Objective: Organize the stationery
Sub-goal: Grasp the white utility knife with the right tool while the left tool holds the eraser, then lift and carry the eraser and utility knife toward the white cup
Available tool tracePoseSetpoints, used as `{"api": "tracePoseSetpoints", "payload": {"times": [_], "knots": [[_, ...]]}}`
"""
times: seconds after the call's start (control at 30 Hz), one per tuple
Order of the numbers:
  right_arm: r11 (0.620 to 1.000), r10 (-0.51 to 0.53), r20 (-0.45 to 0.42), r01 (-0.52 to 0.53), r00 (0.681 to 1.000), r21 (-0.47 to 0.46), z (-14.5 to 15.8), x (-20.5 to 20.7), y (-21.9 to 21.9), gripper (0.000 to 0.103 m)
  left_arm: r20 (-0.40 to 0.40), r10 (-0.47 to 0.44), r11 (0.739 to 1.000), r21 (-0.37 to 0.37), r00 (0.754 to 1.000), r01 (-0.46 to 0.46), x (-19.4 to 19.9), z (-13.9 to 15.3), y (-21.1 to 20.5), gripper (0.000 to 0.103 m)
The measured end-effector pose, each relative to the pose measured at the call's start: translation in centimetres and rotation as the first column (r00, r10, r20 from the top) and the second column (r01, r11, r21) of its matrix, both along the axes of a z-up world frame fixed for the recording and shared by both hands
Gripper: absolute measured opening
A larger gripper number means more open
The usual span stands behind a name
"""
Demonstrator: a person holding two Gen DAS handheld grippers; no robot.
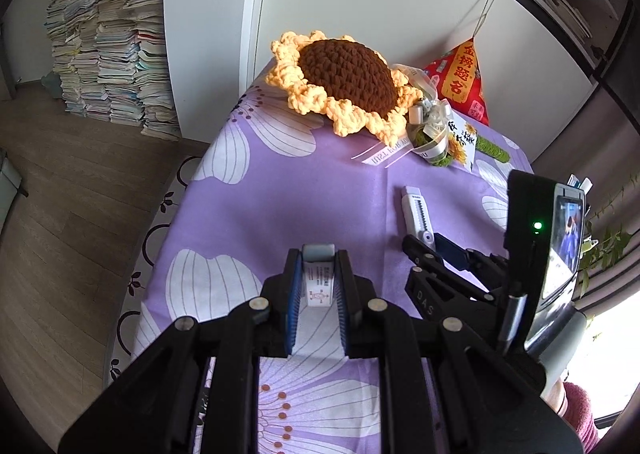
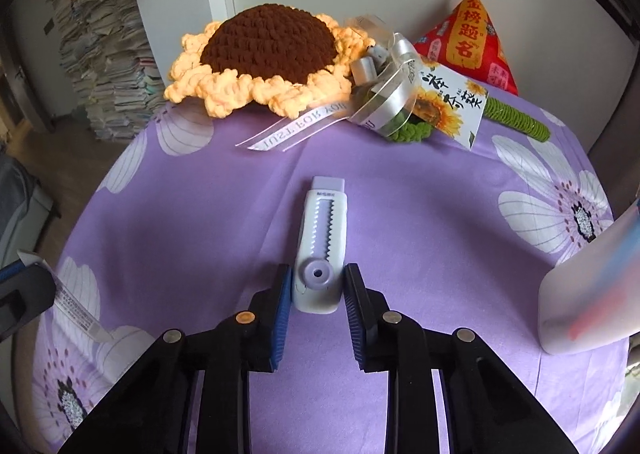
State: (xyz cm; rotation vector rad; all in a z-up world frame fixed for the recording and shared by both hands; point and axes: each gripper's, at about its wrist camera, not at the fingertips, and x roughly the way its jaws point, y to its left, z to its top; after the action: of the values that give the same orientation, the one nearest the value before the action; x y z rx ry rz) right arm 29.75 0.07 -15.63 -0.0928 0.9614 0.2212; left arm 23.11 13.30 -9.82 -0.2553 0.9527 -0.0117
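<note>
Where purple cloth spreads, white ridged eraser lies.

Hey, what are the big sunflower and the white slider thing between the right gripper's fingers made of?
Sunflower: chunky crocheted yarn, soft and matte; thick looped stitches show in the brown centre and yellow petals. Slider item, likely a retractable eraser: smooth moulded plastic, white with a lilac toothed track and round button, slight sheen. The right gripper brackets its near end.

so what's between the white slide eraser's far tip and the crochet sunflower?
Right wrist view: bare purple floral tablecloth beyond the white slide eraser, then a printed white ribbon trailing in front of the crochet sunflower.
</note>
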Motion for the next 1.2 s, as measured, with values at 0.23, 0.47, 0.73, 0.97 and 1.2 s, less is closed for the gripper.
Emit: {"api": "tracePoseSetpoints", "payload": {"times": [0.23, 0.47, 0.73, 0.97, 1.2], "knots": [[0.999, 0.024, 0.025, -0.025, 0.999, 0.029, 1.7, -1.7, -1.6, 0.027, 0.0, -0.016, 1.0, 0.003, 1.0, 0.016, 0.0, 0.2, -0.3, 0.014], [0.998, 0.027, 0.114, -0.034, 0.993, 0.059, 4.8, -5.1, -4.3, 0.026, 0.006, -0.055, 0.998, 0.001, 0.998, 0.055, -0.1, 0.7, -1.8, 0.014], [0.994, -0.01, 0.175, -0.009, 0.985, 0.105, 7.0, -8.0, -8.1, 0.026, 0.016, -0.103, 0.995, 0.018, 0.995, 0.103, -0.6, 1.4, -4.2, 0.014], [0.993, -0.048, 0.213, 0.023, 0.976, 0.118, 7.9, -10.1, -11.0, 0.026, 0.03, -0.146, 0.989, 0.037, 0.989, 0.145, -1.0, 2.2, -6.7, 0.014], [0.982, -0.131, 0.228, 0.096, 0.965, 0.16, 8.3, -11.4, -15.2, 0.026, 0.035, -0.177, 0.983, 0.062, 0.984, 0.175, -1.6, 2.8, -9.3, 0.014]]}}
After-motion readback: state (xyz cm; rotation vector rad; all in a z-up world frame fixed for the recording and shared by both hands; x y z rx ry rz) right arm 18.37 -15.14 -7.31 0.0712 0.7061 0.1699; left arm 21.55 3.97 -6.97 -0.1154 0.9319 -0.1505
